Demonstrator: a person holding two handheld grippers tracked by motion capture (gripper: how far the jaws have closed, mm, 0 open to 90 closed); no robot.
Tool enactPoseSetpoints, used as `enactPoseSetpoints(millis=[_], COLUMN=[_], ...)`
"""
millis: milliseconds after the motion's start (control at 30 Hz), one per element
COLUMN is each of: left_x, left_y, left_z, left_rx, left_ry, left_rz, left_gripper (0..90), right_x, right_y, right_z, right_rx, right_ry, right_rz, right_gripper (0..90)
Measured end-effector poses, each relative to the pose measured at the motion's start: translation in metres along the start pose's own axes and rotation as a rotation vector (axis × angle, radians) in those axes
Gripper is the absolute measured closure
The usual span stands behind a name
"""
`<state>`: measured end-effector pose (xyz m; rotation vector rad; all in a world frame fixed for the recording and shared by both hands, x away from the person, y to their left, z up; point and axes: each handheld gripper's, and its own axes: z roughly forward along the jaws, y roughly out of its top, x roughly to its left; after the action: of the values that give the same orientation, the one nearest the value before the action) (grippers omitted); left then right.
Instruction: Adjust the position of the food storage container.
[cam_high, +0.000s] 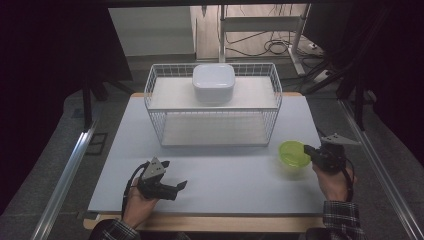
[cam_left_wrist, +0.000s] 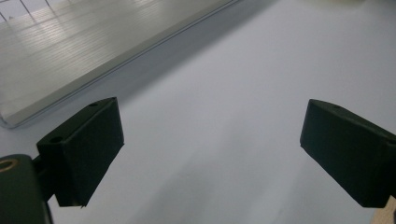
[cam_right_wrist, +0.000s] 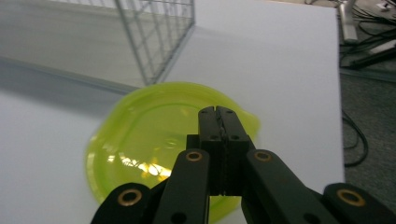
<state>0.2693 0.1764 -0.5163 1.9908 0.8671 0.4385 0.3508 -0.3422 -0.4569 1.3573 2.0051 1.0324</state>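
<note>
lab | cables (cam_high: 272, 47) on floor | metal rails (cam_high: 62, 182)

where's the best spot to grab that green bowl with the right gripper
Probably the thin rim of the green bowl on its right side, nearest the right gripper. The bowl sits upright and open, so one jaw could slip inside the wall and one outside.

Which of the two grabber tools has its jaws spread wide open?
The left gripper, low at the table's near edge. Its two black jaws stand far apart over bare table, while the right gripper has its jaws pressed together at the green bowl.
</note>
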Motion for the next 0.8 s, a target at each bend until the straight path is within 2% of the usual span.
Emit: enactPoseSetpoints(millis=[333,533,800], left_x=[0.0,-0.001,-0.002], left_y=[0.0,0.0,0.0], left_z=[0.002,0.003,0.003], left_rx=[0.009,0.016,0.021], left_ry=[-0.002,-0.001,-0.002], left_rz=[0.006,0.01,0.013], left_gripper=[5.9,5.9,5.9], right_x=[-0.022,-0.026,-0.024], right_y=[-0.007,-0.009,-0.01], right_z=[0.008,0.014,0.019], right_rx=[0.028,0.043,0.061], right_ry=[-0.066,-0.069,-0.057], right_rz=[0.025,0.023,0.02], right_gripper=[89.9,89.9,89.9])
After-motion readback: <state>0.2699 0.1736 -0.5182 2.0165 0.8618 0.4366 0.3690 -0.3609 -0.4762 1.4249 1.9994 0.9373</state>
